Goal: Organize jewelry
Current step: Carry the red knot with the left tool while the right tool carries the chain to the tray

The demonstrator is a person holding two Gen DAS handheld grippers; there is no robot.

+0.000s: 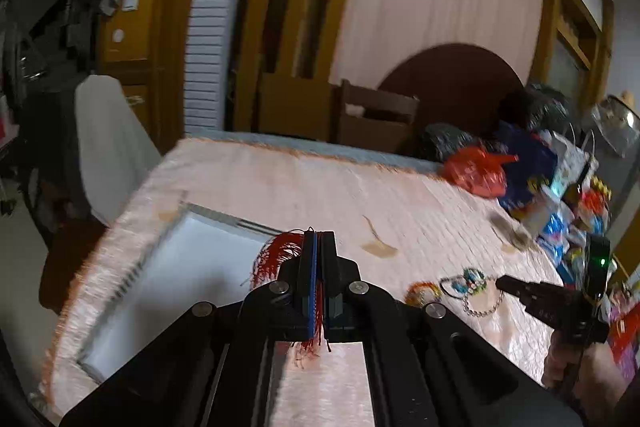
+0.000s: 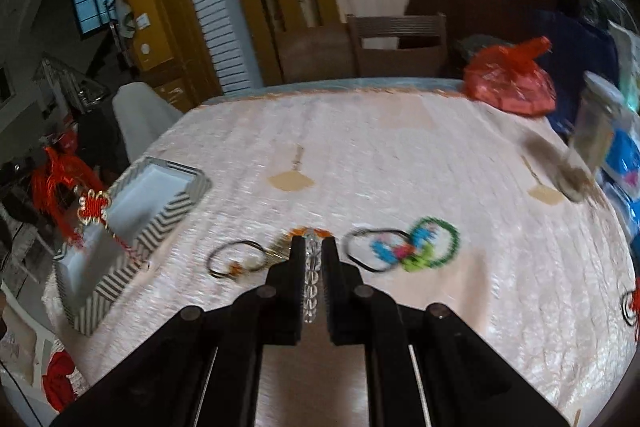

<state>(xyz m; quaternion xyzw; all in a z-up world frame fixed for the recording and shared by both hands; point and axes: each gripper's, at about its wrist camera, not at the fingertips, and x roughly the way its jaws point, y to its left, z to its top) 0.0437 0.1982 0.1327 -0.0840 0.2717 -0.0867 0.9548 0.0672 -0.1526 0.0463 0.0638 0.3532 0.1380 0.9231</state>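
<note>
Looks like this one's somewhere in the middle, going by what's on the worktop (image 2: 400,155). The striped box (image 2: 160,223) at the left of the right wrist view has a white inside that looks empty as far as I can see, so nothing seems properly sorted yet.

The left gripper (image 1: 318,239) has its jaws clenched on a red tassel ornament (image 1: 276,255). The threads spill out on the left side of the jaws and some poke out lower down between them too. In the right wrist view the knot part of that ornament hangs right over the near-left edge of the box, so my guess is it's about to go in.

The right gripper (image 2: 312,247) has its jaws closed on a clear bead bracelet (image 2: 312,279), with the beads running straight down the gap between them, low centre of the frame.

Still loose on the cloth: a thin black bangle (image 2: 236,259) just left of the right jaws, an orange beaded piece (image 2: 310,231) at their tips, and a colourful bracelet cluster (image 2: 412,247) just to the right. Plenty left to put away.
</note>
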